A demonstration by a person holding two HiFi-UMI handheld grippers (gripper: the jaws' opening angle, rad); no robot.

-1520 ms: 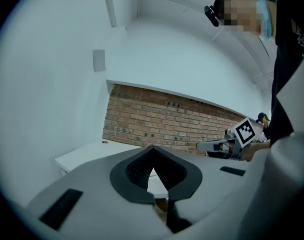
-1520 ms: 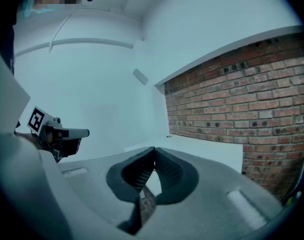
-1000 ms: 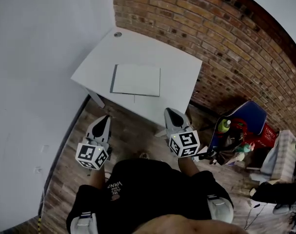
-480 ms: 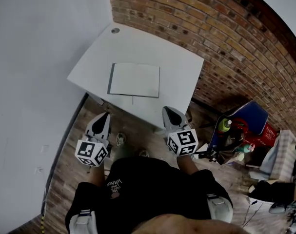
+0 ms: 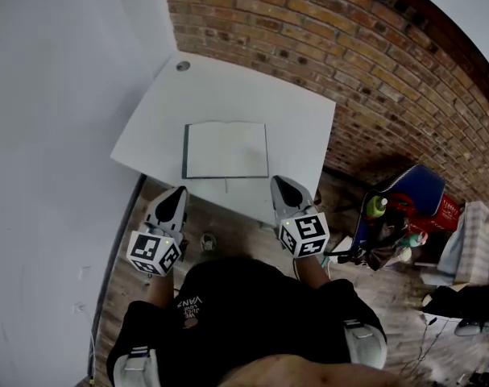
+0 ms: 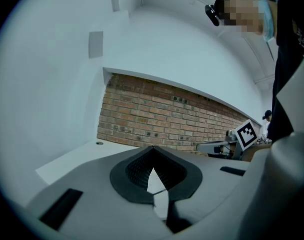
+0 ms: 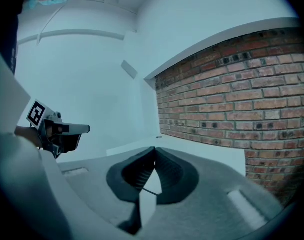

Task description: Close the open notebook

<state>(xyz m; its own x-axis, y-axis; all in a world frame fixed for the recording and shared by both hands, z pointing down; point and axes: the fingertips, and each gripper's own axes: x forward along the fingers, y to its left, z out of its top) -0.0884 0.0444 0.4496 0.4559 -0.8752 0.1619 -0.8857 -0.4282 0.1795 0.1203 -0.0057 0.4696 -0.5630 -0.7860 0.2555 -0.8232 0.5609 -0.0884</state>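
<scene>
A notebook (image 5: 226,150) lies flat on the white table (image 5: 292,119) with its white pages up and a dark cover edge showing at its left and near sides. Both grippers hang in front of the table's near edge, short of the notebook and touching nothing. My left gripper (image 5: 177,192) sits below the notebook's left corner, and its tips (image 6: 152,149) meet, shut and empty. My right gripper (image 5: 281,182) sits just below the notebook's right corner, also shut with nothing between its jaws (image 7: 154,150). The notebook is hidden behind the jaw bodies in both gripper views.
A brick wall (image 5: 373,63) runs behind the table and a white wall (image 5: 59,95) stands to its left. A round cable hole (image 5: 183,65) marks the table's far corner. A blue chair with bags and bottles (image 5: 401,212) crowds the floor at the right.
Both grippers have advanced toward the table together; the table and notebook now appear nearer, with the right tips at the table's near edge. The jaws stayed shut.
</scene>
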